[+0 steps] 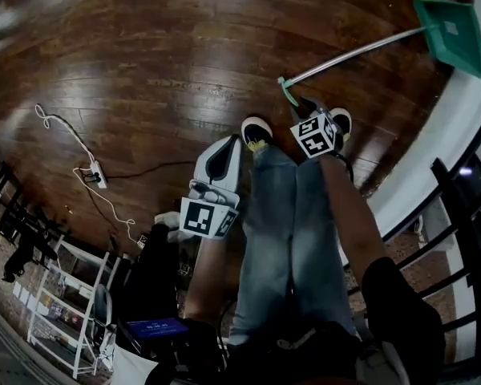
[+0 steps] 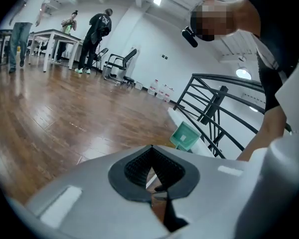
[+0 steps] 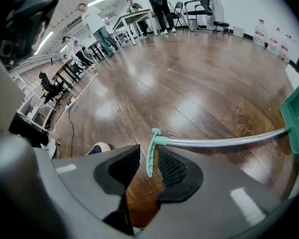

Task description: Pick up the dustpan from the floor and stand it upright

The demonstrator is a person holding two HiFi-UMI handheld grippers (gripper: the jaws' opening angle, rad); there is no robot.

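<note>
Dustpan (image 1: pixel 451 32) lying on floor (image 1: pixel 144 70) far right, beside railing (image 1: pixel 465 215), handle (image 1: pixel 353 54) running left toward shoes (image 1: pixel 256 131), handle end between right gripper (image 1: pixel 303 107) jaws, left gripper (image 1: pixel 224 147) left of legs (image 1: pixel 272 231), power strip (image 1: pixel 96 175) on floor further left

**Colour key.** Floor (image 1: pixel 144 70): dark brown wood planks, glossy, w/ pale glare streaks. Dustpan (image 1: pixel 465 50), far right: teal-green pan w/ small white square label (image 1: pixel 450 29); pole (image 1: pixel 361 53) silver-grey; end grip (image 3: pixel 150 151) pale green. Left gripper (image 2: pixel 152 176) & right gripper (image 3: pixel 148 173): light grey, w/ black ribbed pads (image 3: pixel 175 169); each marker cube (image 1: pixel 208 217) white w/ black square patterns. Jeans (image 1: pixel 280 231): faded blue. Shoes (image 1: pixel 256 131): black, white soles, yellow trim. Cable (image 1: pixel 72 143), left: white. Railing (image 1: pixel 457 207), right: black, on white curb (image 1: pixel 433 151).
</note>
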